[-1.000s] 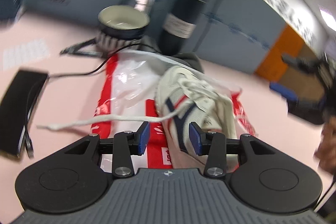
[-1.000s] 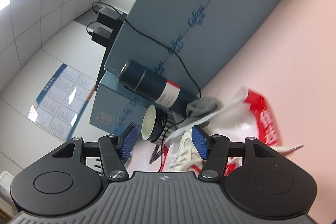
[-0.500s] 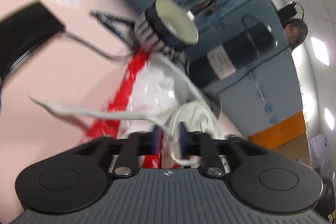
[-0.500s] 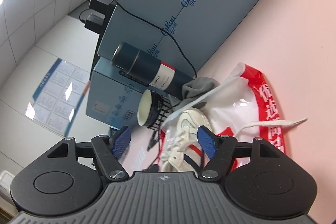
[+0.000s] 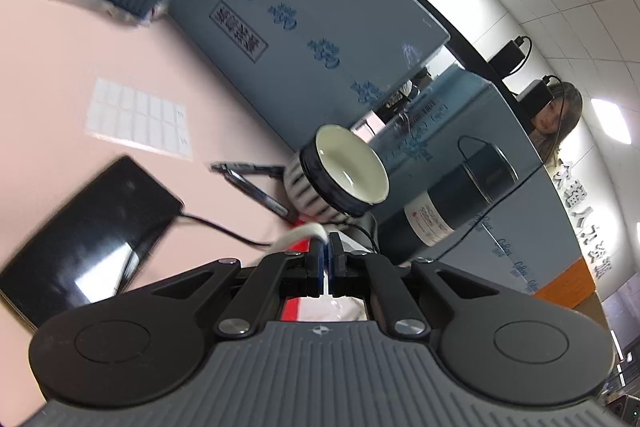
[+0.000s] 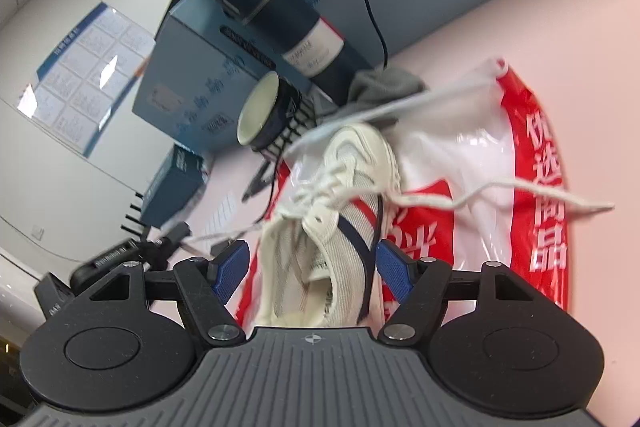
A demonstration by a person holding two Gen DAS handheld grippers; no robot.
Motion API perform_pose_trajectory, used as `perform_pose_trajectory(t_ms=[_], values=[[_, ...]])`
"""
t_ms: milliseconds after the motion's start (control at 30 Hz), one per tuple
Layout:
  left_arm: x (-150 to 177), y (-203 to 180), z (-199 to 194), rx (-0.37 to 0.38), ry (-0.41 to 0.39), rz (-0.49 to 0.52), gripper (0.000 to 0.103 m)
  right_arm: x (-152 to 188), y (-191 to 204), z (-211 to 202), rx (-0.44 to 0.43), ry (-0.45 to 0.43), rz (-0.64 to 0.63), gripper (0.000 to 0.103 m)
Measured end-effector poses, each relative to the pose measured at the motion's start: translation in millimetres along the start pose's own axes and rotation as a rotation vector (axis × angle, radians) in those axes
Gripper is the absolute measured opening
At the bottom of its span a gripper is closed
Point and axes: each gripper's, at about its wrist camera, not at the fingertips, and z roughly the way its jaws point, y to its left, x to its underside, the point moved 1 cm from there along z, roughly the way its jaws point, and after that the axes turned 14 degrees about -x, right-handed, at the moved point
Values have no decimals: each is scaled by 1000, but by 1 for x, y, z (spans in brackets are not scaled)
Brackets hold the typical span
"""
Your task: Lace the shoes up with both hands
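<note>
Left gripper (image 5: 325, 254) now clamping white lace (image 5: 298, 234), pulling it taut; right gripper (image 6: 312, 269) hanging wide over shoe (image 6: 340, 211), other lace (image 6: 520, 193) lying free.

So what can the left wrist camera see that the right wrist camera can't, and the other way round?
Only the left wrist view shows the left gripper shut on a white shoelace end, and a black tablet. Only the right wrist view shows the white sneaker, the red and white plastic bag and the open right gripper. Both show the striped cup and dark flask.
</note>
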Motion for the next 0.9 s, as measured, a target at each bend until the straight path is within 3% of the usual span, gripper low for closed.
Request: perform_pose_trajectory(t_ms=[233, 733, 900], values=[[-13, 7, -4, -9, -5, 22, 3, 11, -7, 0, -4, -9, 49, 71], [-35, 37, -7, -127, -112, -29, 4, 15, -12, -7, 1, -55, 108, 76], [-39, 43, -6, -137, -111, -31, 4, 14, -12, -6, 3, -54, 108, 79]])
